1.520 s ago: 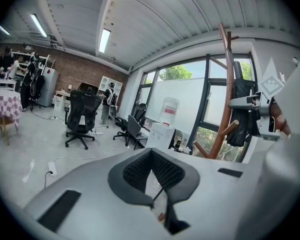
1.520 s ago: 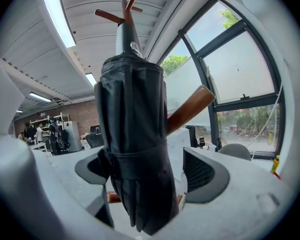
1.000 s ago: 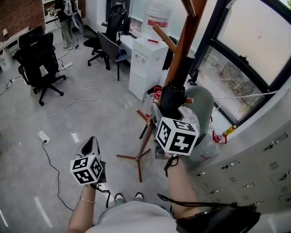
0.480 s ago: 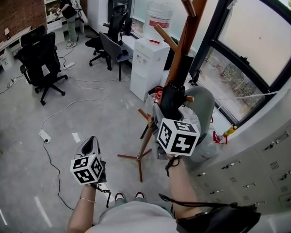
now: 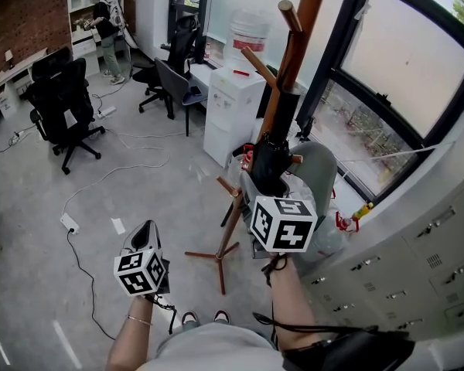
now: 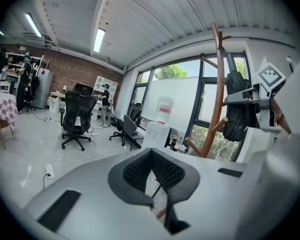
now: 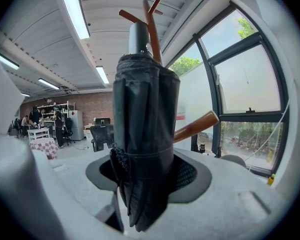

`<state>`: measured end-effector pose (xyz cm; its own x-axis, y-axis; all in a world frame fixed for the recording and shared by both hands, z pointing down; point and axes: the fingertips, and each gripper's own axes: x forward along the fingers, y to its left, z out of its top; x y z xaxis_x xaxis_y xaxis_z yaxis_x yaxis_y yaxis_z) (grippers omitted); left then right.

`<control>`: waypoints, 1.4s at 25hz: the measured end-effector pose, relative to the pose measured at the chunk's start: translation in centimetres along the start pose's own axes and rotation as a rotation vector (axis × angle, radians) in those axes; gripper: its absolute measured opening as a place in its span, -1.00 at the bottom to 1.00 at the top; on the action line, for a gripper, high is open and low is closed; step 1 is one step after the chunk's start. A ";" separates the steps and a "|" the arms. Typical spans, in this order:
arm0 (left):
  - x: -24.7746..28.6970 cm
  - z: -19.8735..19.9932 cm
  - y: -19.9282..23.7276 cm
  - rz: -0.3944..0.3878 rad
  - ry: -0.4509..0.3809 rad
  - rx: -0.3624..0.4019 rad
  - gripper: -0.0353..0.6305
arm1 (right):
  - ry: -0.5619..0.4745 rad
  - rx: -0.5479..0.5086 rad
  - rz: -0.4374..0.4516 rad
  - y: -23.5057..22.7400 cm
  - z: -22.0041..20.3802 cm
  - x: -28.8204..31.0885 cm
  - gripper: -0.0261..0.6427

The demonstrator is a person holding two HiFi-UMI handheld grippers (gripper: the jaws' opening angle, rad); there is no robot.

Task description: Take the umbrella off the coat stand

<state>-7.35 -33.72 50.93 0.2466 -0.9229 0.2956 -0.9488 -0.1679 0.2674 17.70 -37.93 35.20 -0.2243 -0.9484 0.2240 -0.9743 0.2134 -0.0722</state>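
At the far left, black swivel office chairs point(image 5: 62, 91) are standing on the grey floor, and a person point(image 5: 104, 22) is standing at white shelving in the back corner. Nearer, the left gripper point(image 5: 144, 230) is hovering over bare floor, well apart from the stand; its jaws are resting together with nothing between them.

Past it, a white box-shaped water dispenser point(image 5: 232, 103) is standing by the window and carrying a pale upturned water jug with a red label point(image 5: 250, 28). How much the jug is holding cannot be told.

Next, the brown wooden coat stand point(image 5: 298, 33) is rising on its spread feet, its pegs angling upward. The black folded fabric umbrella point(image 5: 274, 157) is hanging upright right against the pole, its strap wrapping the folds; which peg is bearing it cannot be made out. The right gripper point(image 5: 267, 180) is reaching in nearly level. Its jaws have just been closing, and the pads are now pressing the umbrella's lower folds from both sides.

Just right of the stand, a grey dome-topped bin point(image 5: 321, 168) is sitting with crumpled pale plastic below its dome, its contents hidden. At the far right, grey metal lockers point(image 5: 417, 261) are showing only closed doors.
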 end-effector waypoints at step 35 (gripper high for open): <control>0.3 1.5 -0.5 -0.021 -0.044 -0.013 -0.88 | -0.136 -0.069 0.110 3.5 9.3 -3.7 -0.22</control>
<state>-7.12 -34.44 49.51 0.2577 -0.9336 0.2491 -0.9407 -0.1836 0.2852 15.30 -35.88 25.05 -0.3296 -0.9403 0.0847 -0.9441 0.3291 -0.0210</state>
